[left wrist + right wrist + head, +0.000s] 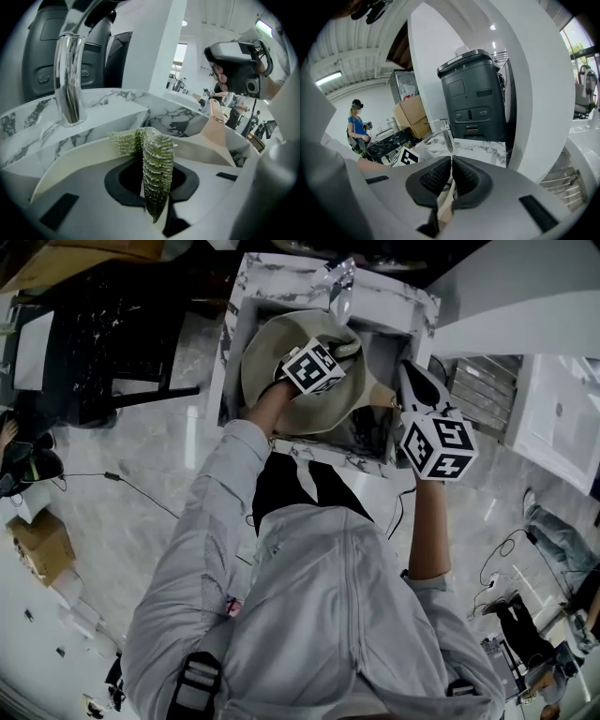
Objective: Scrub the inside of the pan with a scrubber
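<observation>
A beige pan stands tilted in the marble sink. My left gripper is down inside the pan. Its jaws are shut on a green mesh scrubber, which hangs folded between them. My right gripper is at the pan's right, shut on the beige handle. In the right gripper view a strip of the handle shows between the ribbed pads. From the left gripper the handle rises at the right. The pan's inside is mostly hidden by that gripper.
A chrome faucet stands at the sink's back edge. A dark grey machine is behind the counter. A person in blue stands far left. Cardboard boxes and cables lie on the floor.
</observation>
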`<state>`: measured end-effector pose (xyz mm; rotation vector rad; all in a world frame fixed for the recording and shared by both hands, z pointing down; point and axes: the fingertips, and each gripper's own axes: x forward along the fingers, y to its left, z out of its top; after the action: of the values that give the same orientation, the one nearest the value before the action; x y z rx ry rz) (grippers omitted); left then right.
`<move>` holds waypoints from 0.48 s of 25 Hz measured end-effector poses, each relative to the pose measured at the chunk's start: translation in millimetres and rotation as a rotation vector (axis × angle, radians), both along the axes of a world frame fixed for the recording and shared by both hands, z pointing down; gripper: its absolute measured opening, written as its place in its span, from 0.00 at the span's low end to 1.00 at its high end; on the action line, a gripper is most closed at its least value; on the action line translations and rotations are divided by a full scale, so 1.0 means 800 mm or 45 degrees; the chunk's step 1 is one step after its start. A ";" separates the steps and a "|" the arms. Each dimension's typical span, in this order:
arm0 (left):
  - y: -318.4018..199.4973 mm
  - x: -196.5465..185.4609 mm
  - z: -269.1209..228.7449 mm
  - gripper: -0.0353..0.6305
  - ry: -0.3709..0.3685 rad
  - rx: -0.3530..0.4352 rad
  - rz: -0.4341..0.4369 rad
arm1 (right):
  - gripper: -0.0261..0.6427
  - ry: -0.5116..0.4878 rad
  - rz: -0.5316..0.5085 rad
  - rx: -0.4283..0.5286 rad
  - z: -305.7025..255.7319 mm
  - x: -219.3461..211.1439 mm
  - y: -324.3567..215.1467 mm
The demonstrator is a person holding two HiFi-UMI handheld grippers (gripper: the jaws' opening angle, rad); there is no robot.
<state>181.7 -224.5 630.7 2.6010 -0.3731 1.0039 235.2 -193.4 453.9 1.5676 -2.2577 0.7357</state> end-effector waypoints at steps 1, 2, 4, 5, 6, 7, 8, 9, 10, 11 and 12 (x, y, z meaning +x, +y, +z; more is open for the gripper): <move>0.004 0.002 -0.001 0.16 0.001 -0.003 0.025 | 0.09 0.001 0.003 0.001 -0.001 0.001 0.001; 0.007 0.004 -0.003 0.16 0.004 -0.009 0.043 | 0.09 0.002 0.005 0.002 -0.003 0.002 0.002; 0.014 0.006 -0.008 0.16 0.011 -0.030 0.073 | 0.09 0.003 0.008 0.003 -0.006 0.004 0.004; 0.019 0.006 -0.010 0.16 0.010 -0.038 0.090 | 0.09 0.004 0.009 0.000 -0.007 0.005 0.006; 0.025 0.007 -0.012 0.16 0.004 -0.043 0.111 | 0.09 0.005 0.011 -0.003 -0.008 0.006 0.007; 0.030 0.008 -0.013 0.16 -0.002 -0.046 0.135 | 0.09 0.006 0.013 -0.006 -0.007 0.007 0.008; 0.035 0.009 -0.013 0.16 -0.005 -0.051 0.161 | 0.09 0.008 0.014 -0.009 -0.007 0.008 0.009; 0.040 0.010 -0.014 0.16 -0.004 -0.056 0.188 | 0.09 0.010 0.016 -0.009 -0.007 0.008 0.010; 0.046 0.011 -0.015 0.16 0.001 -0.064 0.215 | 0.09 0.011 0.017 -0.009 -0.007 0.009 0.011; 0.052 0.011 -0.016 0.16 0.006 -0.073 0.243 | 0.09 0.011 0.018 -0.009 -0.008 0.009 0.013; 0.058 0.011 -0.018 0.16 0.012 -0.082 0.273 | 0.09 0.009 0.019 -0.009 -0.009 0.009 0.015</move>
<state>190.2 -177.7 616.5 2.6268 -0.0578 1.0529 242.2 -181.8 447.0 1.5832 -2.2378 0.7402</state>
